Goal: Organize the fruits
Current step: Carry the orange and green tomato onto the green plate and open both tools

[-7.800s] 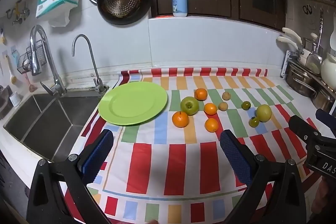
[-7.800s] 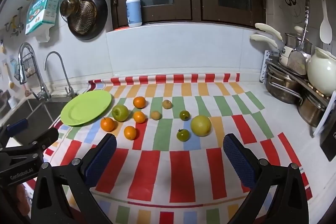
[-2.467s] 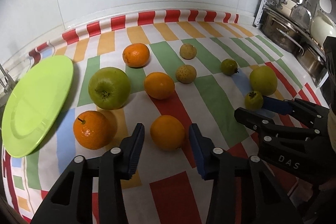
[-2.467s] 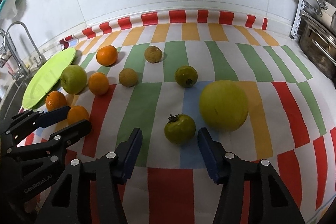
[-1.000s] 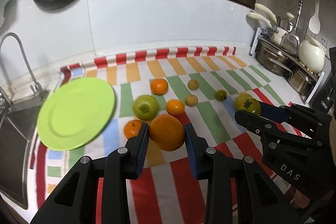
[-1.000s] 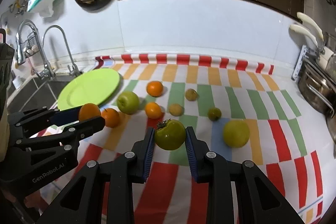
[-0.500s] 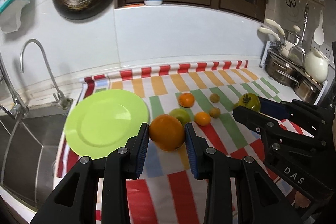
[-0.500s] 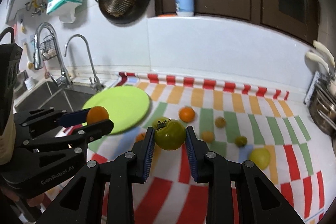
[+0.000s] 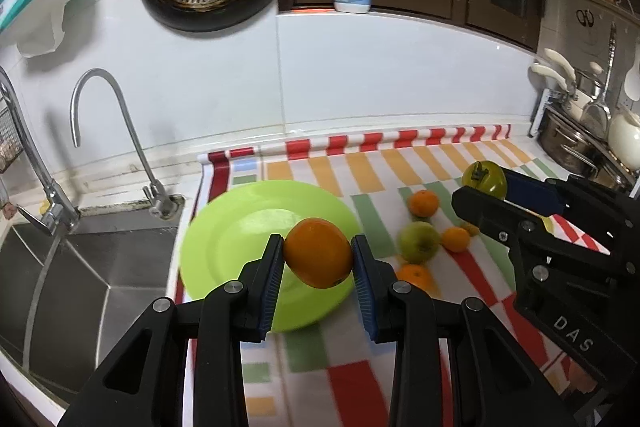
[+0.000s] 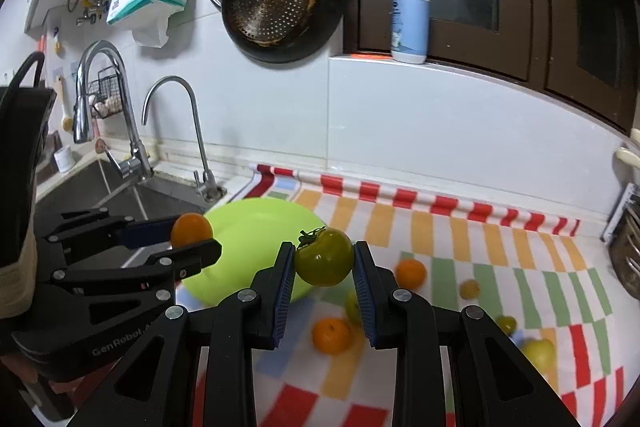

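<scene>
Above the plate [image 9: 224,259], the left gripper [image 9: 318,259] is clamped on an orange [image 9: 319,253] and the right gripper [image 10: 324,263] on a green fruit [image 10: 325,257], both held aloft. Released from height, either could roll off; the grippers could collide.

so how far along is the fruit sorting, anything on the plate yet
Nothing is on the green plate yet. In hand: the left gripper is shut on an orange above the plate, and the right gripper is shut on a green tomato. Left on the striped cloth: a green apple, three more oranges and several small fruits.
</scene>
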A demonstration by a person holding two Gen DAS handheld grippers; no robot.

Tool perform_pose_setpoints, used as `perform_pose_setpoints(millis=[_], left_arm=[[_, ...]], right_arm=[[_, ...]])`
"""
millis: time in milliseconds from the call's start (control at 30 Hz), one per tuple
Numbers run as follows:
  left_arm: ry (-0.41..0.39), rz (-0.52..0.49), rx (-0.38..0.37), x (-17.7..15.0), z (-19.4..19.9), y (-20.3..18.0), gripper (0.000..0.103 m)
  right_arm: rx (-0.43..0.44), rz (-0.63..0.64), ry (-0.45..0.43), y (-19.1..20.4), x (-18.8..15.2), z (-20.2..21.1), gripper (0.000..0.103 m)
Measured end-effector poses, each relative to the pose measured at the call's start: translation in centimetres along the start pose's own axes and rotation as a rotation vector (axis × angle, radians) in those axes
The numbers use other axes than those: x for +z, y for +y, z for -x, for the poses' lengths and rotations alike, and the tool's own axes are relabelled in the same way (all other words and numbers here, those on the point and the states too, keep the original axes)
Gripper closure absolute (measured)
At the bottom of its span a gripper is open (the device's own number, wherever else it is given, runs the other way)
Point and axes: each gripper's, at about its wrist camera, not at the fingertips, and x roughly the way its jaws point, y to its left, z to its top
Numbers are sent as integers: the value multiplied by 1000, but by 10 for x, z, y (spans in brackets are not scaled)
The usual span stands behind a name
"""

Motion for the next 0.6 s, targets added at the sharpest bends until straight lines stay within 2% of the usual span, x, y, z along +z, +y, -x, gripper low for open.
perform_pose_setpoints(millis=[333, 600], left_arm=[[-1, 4, 10, 16, -31, 45, 69], [50, 2, -26, 24, -77, 73, 69]], right_arm=[[37, -17, 53, 17, 26, -61, 73], [81, -32, 192, 25, 30, -127, 73]])
